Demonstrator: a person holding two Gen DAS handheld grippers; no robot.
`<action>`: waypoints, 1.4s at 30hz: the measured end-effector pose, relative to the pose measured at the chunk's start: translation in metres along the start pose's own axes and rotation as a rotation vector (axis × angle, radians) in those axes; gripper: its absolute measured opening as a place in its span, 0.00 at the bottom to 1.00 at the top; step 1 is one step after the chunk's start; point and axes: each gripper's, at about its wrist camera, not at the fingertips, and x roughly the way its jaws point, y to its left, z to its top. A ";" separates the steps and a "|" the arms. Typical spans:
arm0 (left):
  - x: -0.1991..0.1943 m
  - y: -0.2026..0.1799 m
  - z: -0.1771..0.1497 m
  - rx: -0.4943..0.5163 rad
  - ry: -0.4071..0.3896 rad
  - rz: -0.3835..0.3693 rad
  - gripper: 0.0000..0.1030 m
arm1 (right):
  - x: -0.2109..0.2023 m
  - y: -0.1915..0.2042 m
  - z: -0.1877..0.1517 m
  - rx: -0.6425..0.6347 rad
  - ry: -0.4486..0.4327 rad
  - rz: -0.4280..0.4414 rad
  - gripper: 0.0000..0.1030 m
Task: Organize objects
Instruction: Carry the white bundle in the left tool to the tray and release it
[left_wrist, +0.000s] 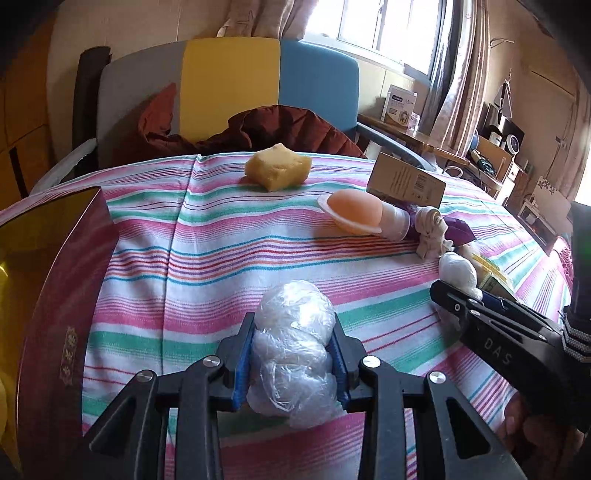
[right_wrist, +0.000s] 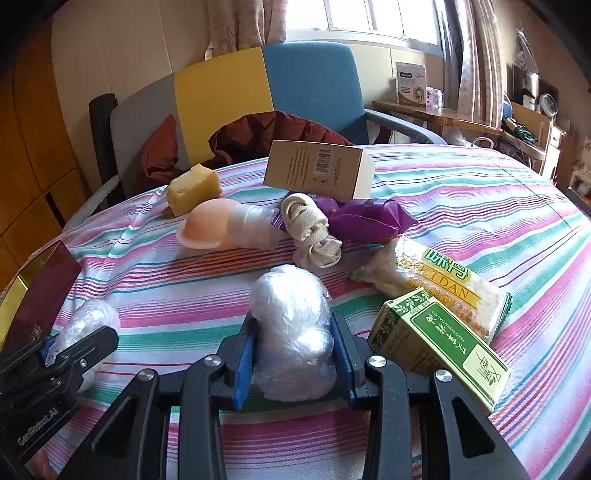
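My left gripper (left_wrist: 293, 354) is shut on a clear plastic-wrapped bundle (left_wrist: 295, 343) just above the striped tablecloth (left_wrist: 192, 258). It also shows in the right wrist view (right_wrist: 70, 339) at lower left with its bundle (right_wrist: 88, 321). My right gripper (right_wrist: 293, 350) is shut on a second plastic-wrapped bundle (right_wrist: 291, 325). In the left wrist view the right gripper (left_wrist: 461, 302) sits at the right with that bundle (left_wrist: 458, 273). A dark red box with a gold inside (left_wrist: 55, 295) stands open at the left.
On the cloth lie a yellow sponge (right_wrist: 194, 188), a peach silicone cup (right_wrist: 210, 225), a knotted cloth strap (right_wrist: 314, 232), a purple wrapper (right_wrist: 369, 218), a tan carton (right_wrist: 317, 168), a snack pack (right_wrist: 436, 284) and a green box (right_wrist: 439, 339). A chair (right_wrist: 258, 92) stands behind.
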 end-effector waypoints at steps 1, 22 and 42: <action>-0.003 0.000 -0.002 -0.003 0.000 0.002 0.34 | 0.000 0.001 0.000 -0.003 -0.002 -0.007 0.37; -0.112 0.054 -0.025 -0.064 -0.106 -0.009 0.34 | -0.013 0.027 -0.002 -0.144 -0.061 -0.089 0.36; -0.166 0.205 -0.065 -0.342 -0.072 0.227 0.34 | -0.026 0.049 -0.009 -0.254 -0.116 -0.086 0.36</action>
